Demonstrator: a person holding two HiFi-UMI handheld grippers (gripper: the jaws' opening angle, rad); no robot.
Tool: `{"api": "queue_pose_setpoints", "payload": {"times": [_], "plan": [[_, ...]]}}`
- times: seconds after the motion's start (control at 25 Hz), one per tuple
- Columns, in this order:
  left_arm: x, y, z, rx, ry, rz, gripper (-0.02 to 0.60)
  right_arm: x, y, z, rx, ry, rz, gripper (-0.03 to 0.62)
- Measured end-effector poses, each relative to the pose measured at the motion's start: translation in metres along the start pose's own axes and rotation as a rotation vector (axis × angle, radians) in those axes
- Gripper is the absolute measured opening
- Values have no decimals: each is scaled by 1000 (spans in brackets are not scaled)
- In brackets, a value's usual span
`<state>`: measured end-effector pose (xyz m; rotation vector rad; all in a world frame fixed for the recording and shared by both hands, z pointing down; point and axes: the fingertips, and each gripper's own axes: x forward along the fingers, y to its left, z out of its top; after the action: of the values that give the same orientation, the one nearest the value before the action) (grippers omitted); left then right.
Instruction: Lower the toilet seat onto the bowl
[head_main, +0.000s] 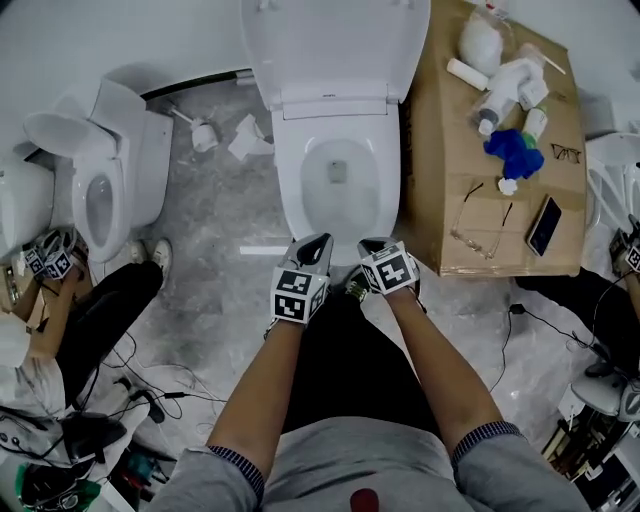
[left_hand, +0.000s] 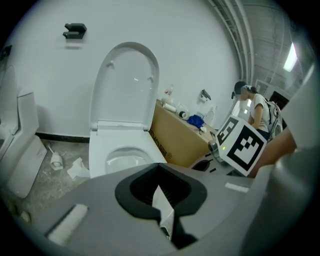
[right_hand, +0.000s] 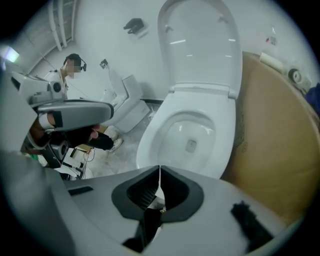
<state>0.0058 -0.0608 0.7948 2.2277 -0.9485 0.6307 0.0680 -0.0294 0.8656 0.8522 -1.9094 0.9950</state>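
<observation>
Fingers (right_hand: 142, 192) together, empty; toilet seat (head_main: 335, 45) upright

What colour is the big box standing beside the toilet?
The box is plain brown cardboard, which shows best in the head view.

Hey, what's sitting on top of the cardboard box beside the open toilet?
On the cardboard box: a white bag, white bottles, a blue crumpled bundle, two pairs of glasses and a phone. Whatever lies beneath the bundle or inside the box is hidden.
</observation>
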Motion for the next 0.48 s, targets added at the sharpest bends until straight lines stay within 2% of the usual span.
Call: {"api": "queue_pose_setpoints", "payload": {"times": [0.24,0.48], "plan": [[-32,-22,50,50,-43,-10,8,-69,14,55,-75,-116,-8,18],[-74,-44,111,106,-129,-13,8,-151,34,110,-114,-261,1,18]]}}
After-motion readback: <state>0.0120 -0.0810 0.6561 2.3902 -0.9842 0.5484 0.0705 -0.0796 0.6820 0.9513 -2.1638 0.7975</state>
